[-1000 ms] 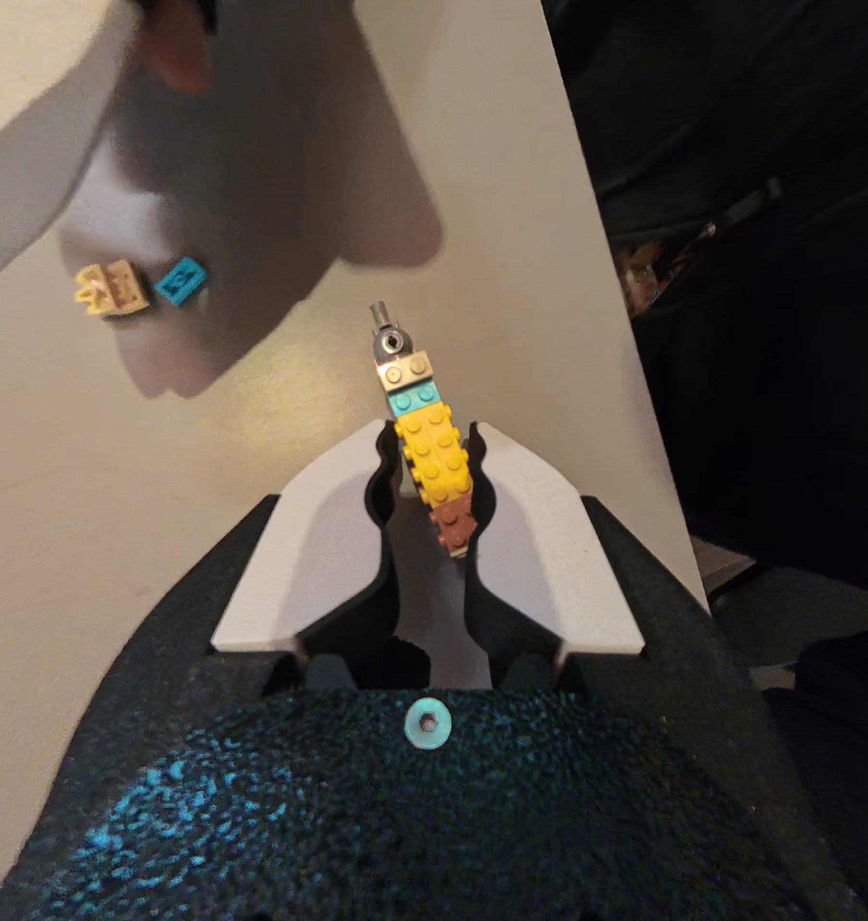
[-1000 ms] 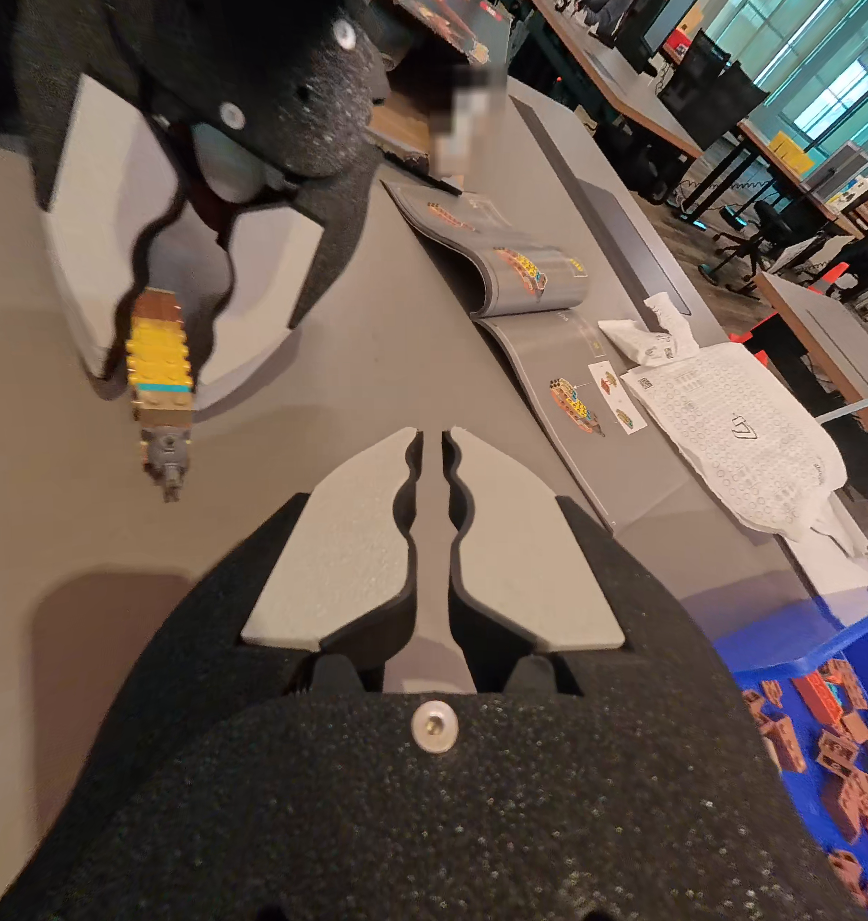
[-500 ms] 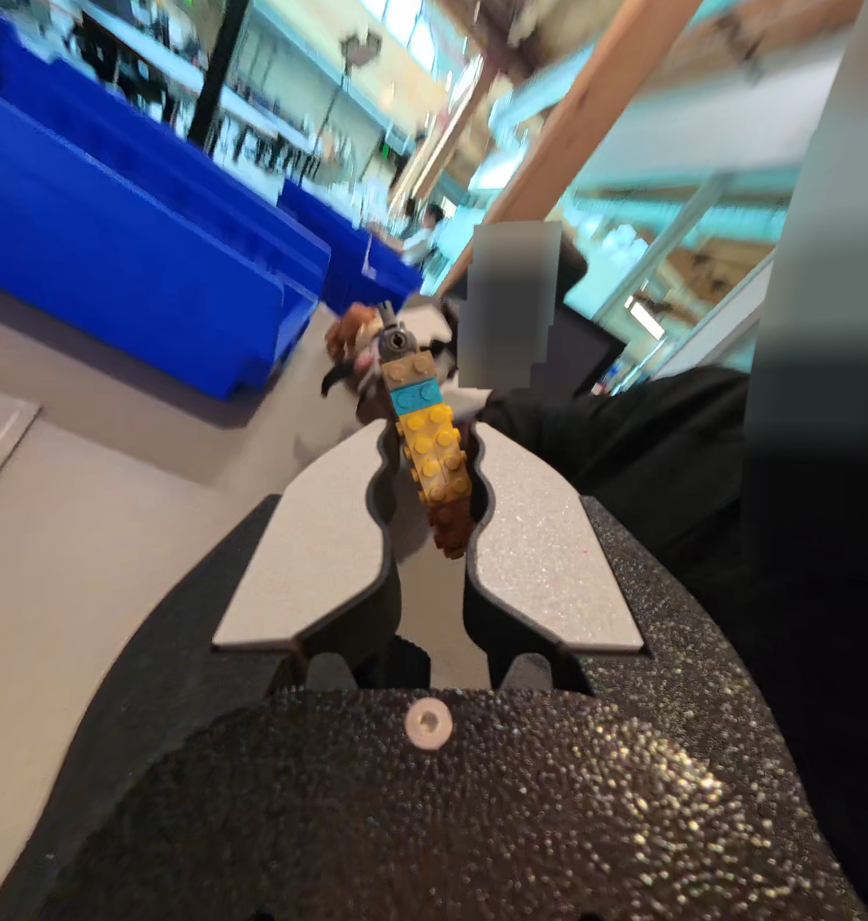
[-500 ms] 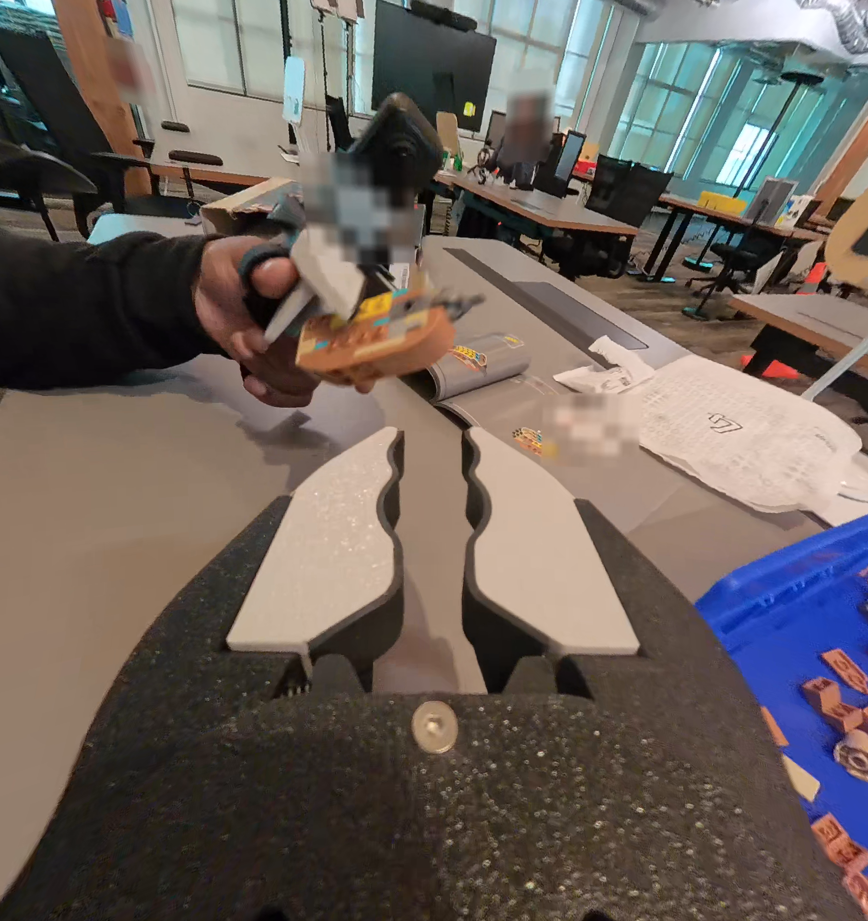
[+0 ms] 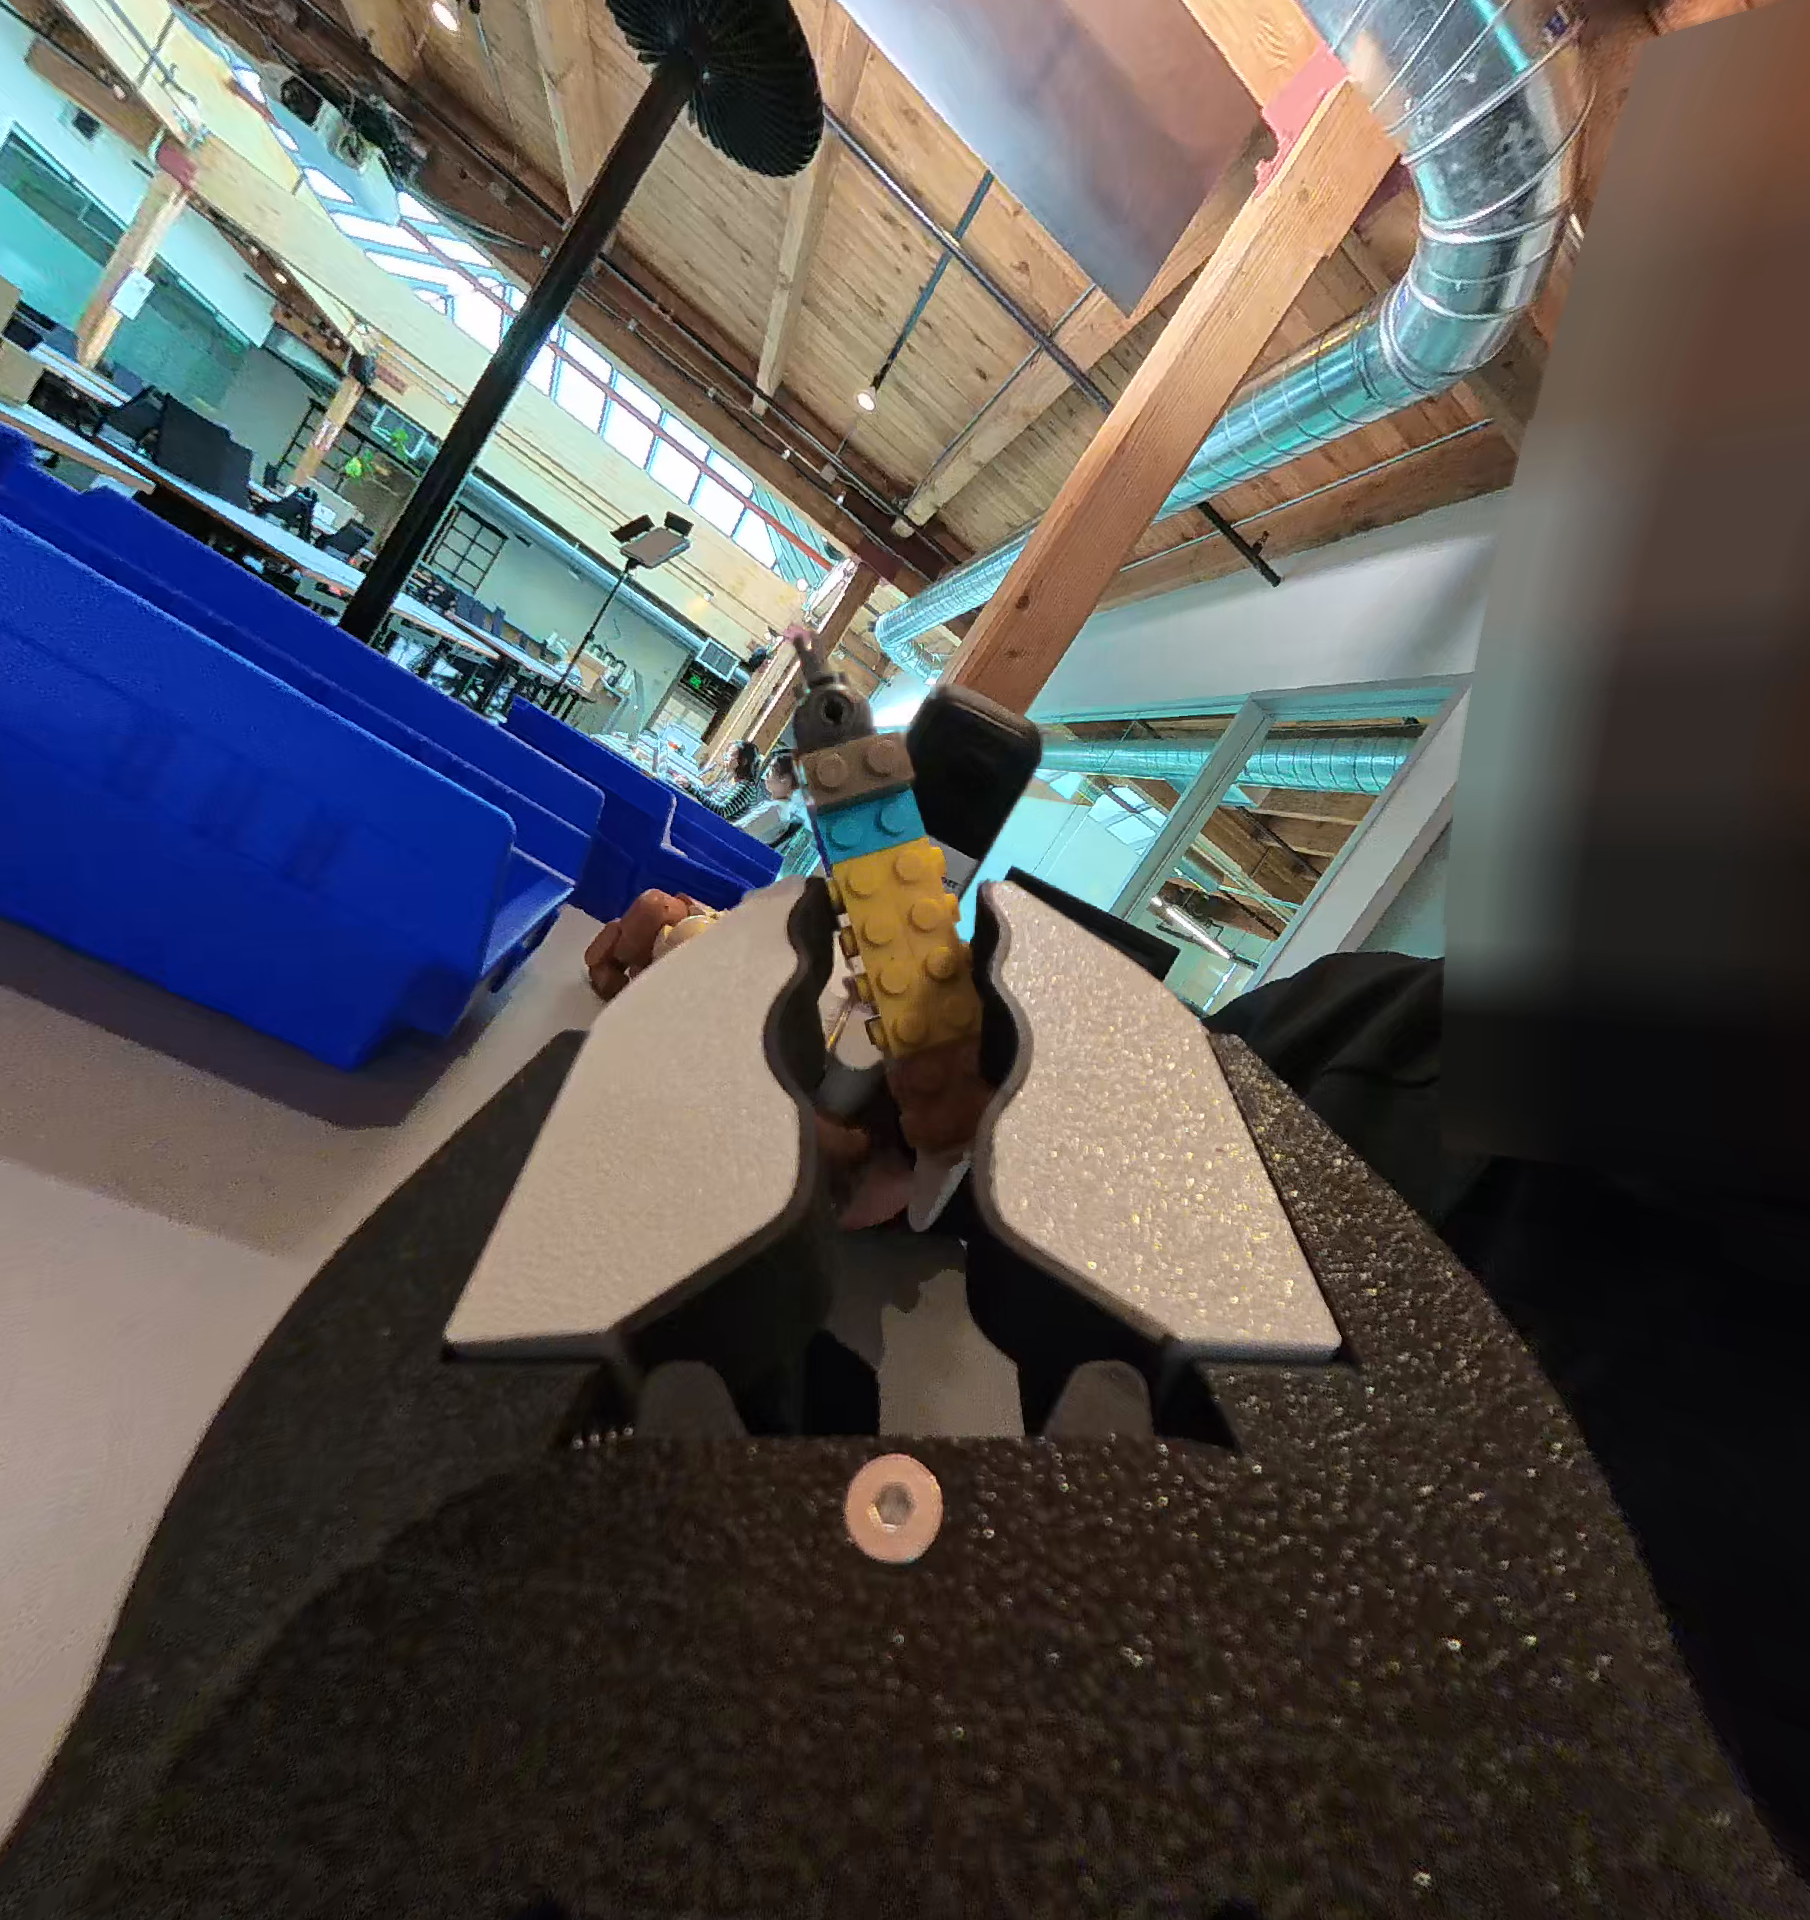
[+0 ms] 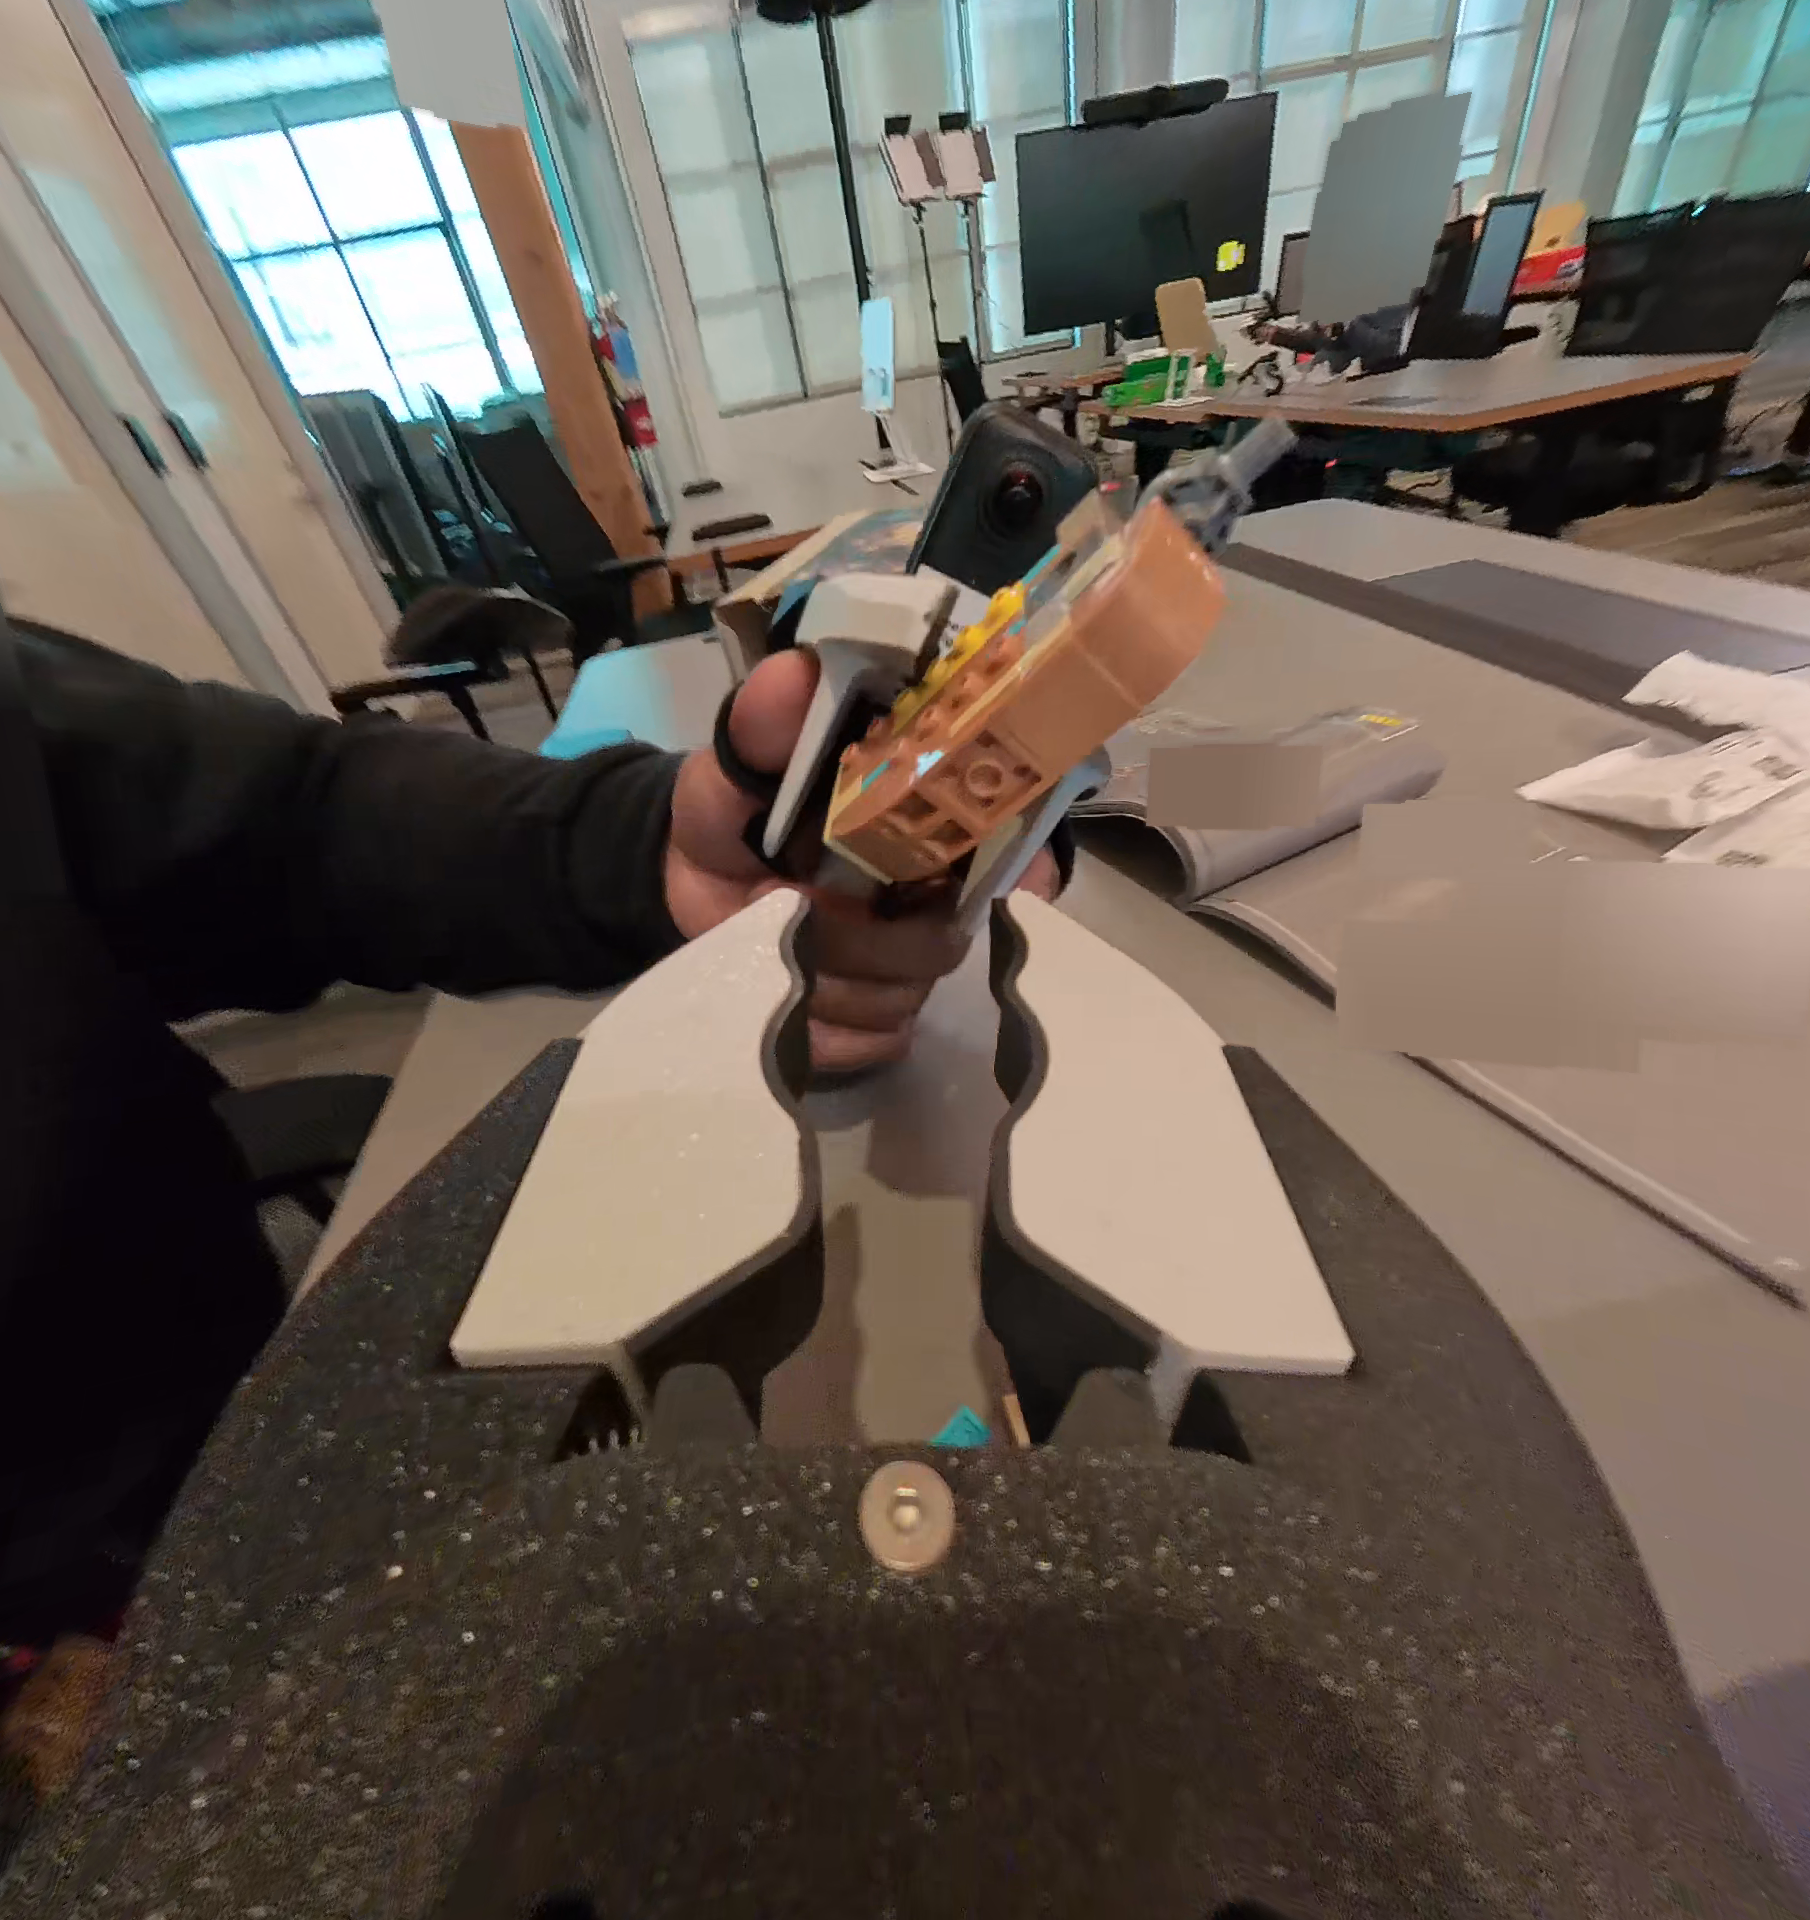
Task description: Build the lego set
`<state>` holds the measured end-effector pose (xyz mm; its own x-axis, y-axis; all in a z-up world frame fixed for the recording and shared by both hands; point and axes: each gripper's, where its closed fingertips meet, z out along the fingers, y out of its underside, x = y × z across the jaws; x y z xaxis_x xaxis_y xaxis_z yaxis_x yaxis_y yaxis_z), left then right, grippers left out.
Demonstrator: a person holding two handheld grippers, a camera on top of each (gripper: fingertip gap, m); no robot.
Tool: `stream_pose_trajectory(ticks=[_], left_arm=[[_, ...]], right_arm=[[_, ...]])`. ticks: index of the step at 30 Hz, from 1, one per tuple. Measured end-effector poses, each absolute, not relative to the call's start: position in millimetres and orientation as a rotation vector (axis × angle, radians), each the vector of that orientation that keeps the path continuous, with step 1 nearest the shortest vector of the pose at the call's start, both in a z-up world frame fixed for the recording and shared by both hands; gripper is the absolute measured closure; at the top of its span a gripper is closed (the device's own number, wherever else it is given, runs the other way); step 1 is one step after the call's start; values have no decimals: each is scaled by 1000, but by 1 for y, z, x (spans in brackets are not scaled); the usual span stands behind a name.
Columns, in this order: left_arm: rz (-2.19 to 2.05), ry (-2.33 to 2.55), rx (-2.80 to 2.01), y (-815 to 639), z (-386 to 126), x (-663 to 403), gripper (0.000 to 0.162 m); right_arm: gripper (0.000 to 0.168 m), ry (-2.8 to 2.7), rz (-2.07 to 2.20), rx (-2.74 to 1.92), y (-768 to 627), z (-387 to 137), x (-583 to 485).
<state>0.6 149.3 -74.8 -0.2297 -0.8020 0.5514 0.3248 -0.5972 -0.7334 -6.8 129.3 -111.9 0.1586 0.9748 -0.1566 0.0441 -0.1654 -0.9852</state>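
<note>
lego build held up ahead of the empty right hand-held gripper

the left hand-held gripper [image 5: 896,997] is closed on the lego build [image 5: 885,935], clamping its lower yellow and brown part between the two fingers. in the left wrist view the build's long axis runs up and away along the fingers: brown at the base, yellow studs, a teal plate, a grey plate, and a small grey tip at the far end. the whole thing is raised off the desk [image 5: 101,1195], with the blue bins [image 5: 205,810] behind it to the left.

the right hand-held gripper [image 6: 896,997] is parted by a moderate gap and holds nothing. from its view the lego build [image 6: 1036,717] sits straight ahead and a little above its fingertips, near but not touching them. here the tan underside faces the right camera, and the long axis slants from lower left up to upper right, ending in the grey tip. the left hand [image 6: 776,831] grips the handle just beyond the right fingers.

so the right hand-held gripper is the free one, and the build lies directly forward of it, tilted across its line of reach. any piece added next probably has to meet that slanted body, so the two need lining up first. an open booklet [image 6: 1296,862] lies on the desk to the right, and a small teal piece [image 6: 958,1429] shows on the desk low between the right fingers.
</note>
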Motion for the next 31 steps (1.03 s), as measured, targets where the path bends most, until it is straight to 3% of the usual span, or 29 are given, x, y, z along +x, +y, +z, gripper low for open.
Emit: stream_pose_trajectory(ticks=[13,31], left_arm=[[-1831,710,-1294,141,-86,14,137],[-1819,788,-1302,136,-89,12,141]], right_arm=[[144,-980,1393,-1486,127,-112,-4],[150,-1031,1305,-1442,126,-109,4]])
